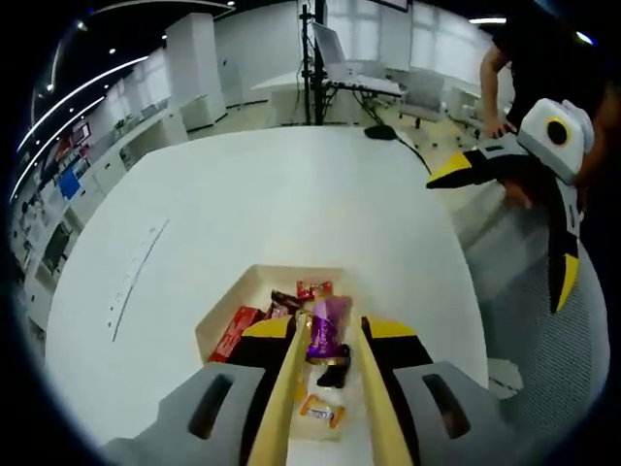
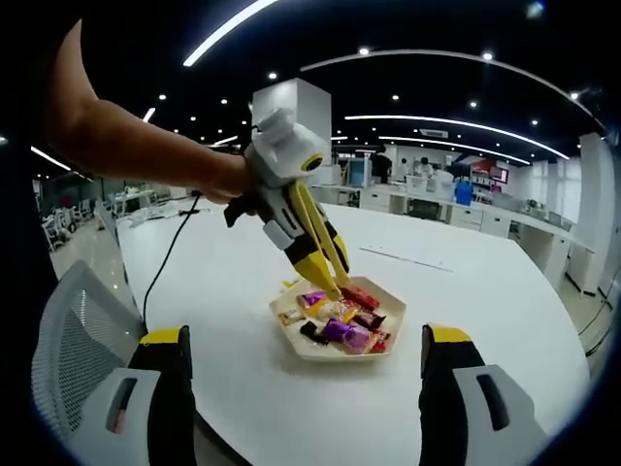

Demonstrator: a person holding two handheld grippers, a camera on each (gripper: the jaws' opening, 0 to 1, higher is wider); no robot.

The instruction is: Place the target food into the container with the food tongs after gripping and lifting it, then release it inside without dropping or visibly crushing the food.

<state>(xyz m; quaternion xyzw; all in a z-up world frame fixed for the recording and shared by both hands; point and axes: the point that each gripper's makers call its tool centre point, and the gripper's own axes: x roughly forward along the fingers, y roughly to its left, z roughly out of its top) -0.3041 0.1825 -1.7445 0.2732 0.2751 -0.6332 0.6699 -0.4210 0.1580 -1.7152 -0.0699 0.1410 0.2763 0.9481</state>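
Purple candy [image 1: 327, 328] pinched between wooden tongs [image 1: 291, 388], low over tray [image 2: 388, 313] of mixed sweets, on or just above pile, cannot tell. Left gripper [image 1: 330, 335] clamps tong arms to hold grip, angled steeply down. Right gripper [image 2: 306, 364] hangs back above table [image 1: 243, 194], jaws wide, empty.

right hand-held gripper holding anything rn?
No. In the right gripper view, the right hand-held gripper has its jaws spread wide, empty, short of the tray of snacks.
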